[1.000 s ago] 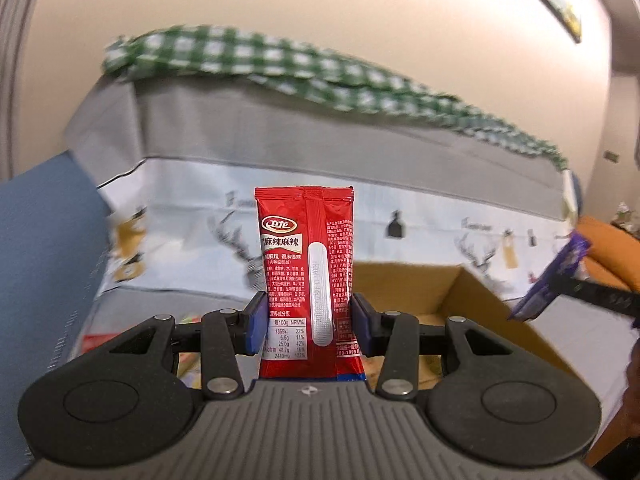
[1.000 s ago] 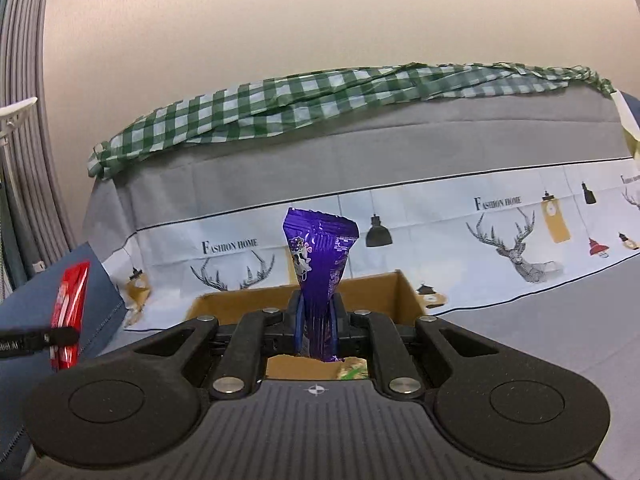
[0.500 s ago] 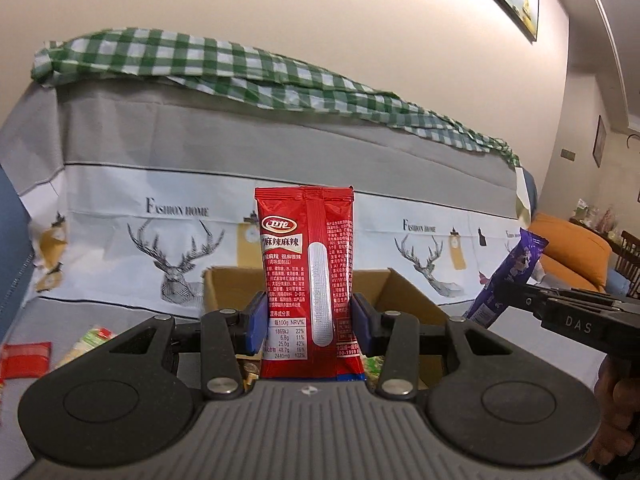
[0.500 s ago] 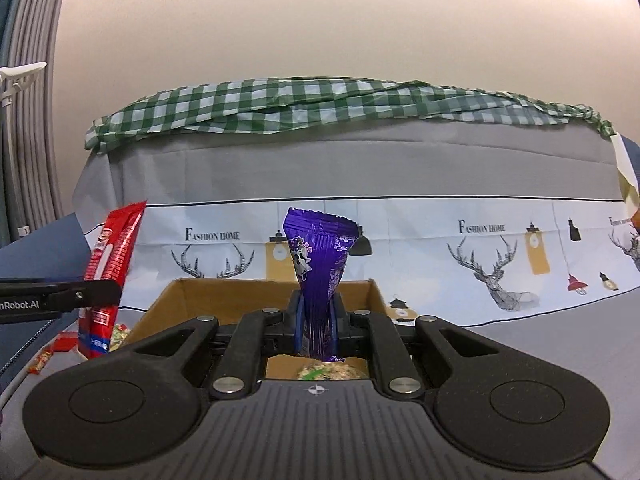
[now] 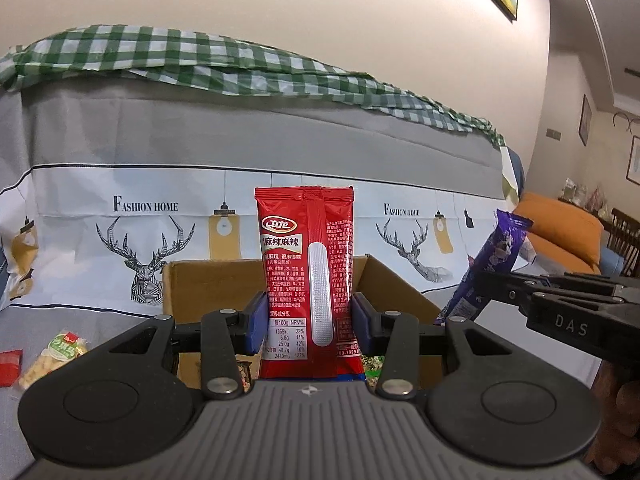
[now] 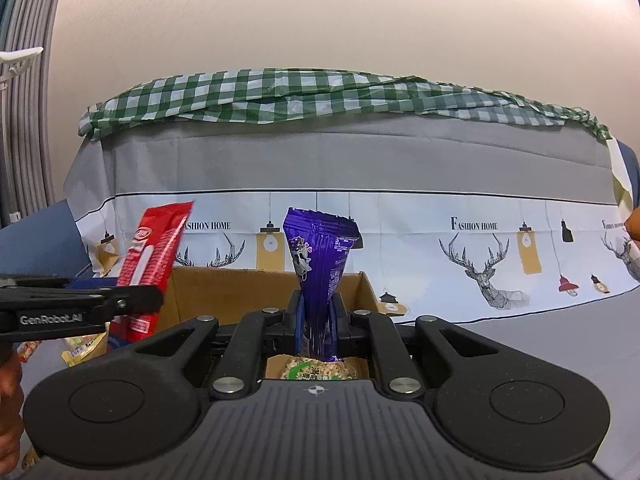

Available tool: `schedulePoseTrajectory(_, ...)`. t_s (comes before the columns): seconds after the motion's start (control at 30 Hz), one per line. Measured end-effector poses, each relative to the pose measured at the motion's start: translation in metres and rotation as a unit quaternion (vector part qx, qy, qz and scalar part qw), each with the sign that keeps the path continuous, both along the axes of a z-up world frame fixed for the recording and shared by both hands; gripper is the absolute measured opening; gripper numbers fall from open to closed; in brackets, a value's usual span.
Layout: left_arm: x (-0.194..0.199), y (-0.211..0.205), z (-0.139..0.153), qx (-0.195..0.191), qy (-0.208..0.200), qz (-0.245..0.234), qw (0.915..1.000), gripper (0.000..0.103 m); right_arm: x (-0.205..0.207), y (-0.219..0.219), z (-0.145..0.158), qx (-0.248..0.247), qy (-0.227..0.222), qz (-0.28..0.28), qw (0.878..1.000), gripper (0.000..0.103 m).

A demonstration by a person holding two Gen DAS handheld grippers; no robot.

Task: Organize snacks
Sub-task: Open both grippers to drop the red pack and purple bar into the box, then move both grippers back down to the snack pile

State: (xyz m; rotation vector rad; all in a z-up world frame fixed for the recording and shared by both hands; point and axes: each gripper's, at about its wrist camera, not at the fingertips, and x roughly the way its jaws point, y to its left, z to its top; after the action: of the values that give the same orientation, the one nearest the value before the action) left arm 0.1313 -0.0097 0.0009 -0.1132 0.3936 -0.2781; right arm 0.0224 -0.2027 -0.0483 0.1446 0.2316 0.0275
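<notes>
while both tongs hang over the open cardboard box (image 5: 392, 280), the biggest thing past them is the sofa back, draped in a grey and white deer-print cover (image 6: 400, 168) with a green checked cloth (image 6: 320, 96) along its top; it stands beyond the box and plays no part in the sorting.

the box sits on the covered seat, directly ahead of and below both sets of fingertips, its far wall showing behind each packet. that is likely why both packets are carried here: the box looks like the place the snacks are gathered, and a green-labelled packet (image 6: 316, 370) already lies inside, just under the right tongs.

the left gripper (image 5: 308, 322) is closed part-way on the red snack packet (image 5: 306, 280), its blue pads (image 5: 256, 322) pressing the packet's two long edges so it stands upright, label facing the camera. the wide hold suits the flat width of the packet.

the right gripper (image 6: 316, 322) is clamped narrow on the purple snack packet (image 6: 318, 280), pinching its lower part so the top fans out above the jaws.

to the left of the left tongs, a few small loose snacks (image 5: 52, 358) lie on the seat, not yet collected.
</notes>
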Motion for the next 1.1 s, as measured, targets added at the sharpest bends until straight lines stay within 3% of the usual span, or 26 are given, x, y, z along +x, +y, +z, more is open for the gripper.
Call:
schedulePoseTrajectory(0.8, -0.0035, 0.0052, 0.0016, -0.028, 0.001, 0.004, 0.9996, 0.048, 0.0004, 0.0062, -0.0036, -0.027, -0.005, 0.002, 1.0, 0.013)
schedulePoseTrajectory(0.87, -0.0024, 0.005, 0.0019, -0.033, 0.005, -0.003, 0.9995, 0.05, 0.0003, 0.0066, -0.0036, -0.028, -0.004, 0.002, 1.0, 0.013)
schedulePoseTrajectory(0.9, -0.0012, 0.0044, 0.0015, -0.035, 0.01, -0.008, 0.9993, 0.057, 0.0007, 0.0065, -0.0034, -0.028, -0.004, 0.002, 1.0, 0.013)
schedulePoseTrajectory(0.93, -0.0012, 0.0034, 0.0015, -0.033, 0.012, -0.008, 0.9994, 0.07, 0.0012, 0.0065, -0.0039, -0.028, -0.002, 0.001, 1.0, 0.017)
schedulePoseTrajectory(0.97, -0.0024, 0.0023, 0.0023, -0.027, 0.006, -0.001, 0.9996, 0.074, 0.0034, 0.0066, -0.0044, -0.029, 0.003, 0.001, 1.0, 0.024)
schedulePoseTrajectory(1.0, -0.0041, 0.002, 0.0033, -0.023, -0.001, 0.003, 0.9997, 0.076, 0.0054, 0.0079, -0.0055, -0.032, 0.011, -0.003, 0.999, 0.047)
schedulePoseTrajectory(1.03, -0.0052, 0.0022, 0.0043, -0.021, -0.006, 0.004, 0.9998, 0.076, 0.0063, 0.009, -0.0064, -0.037, 0.015, -0.012, 0.999, 0.063)
schedulePoseTrajectory(1.1, -0.006, 0.0044, 0.0054, -0.025, -0.009, 0.007, 0.9996, 0.076, 0.0058, 0.0086, -0.0047, -0.038, 0.008, -0.02, 0.999, 0.066)
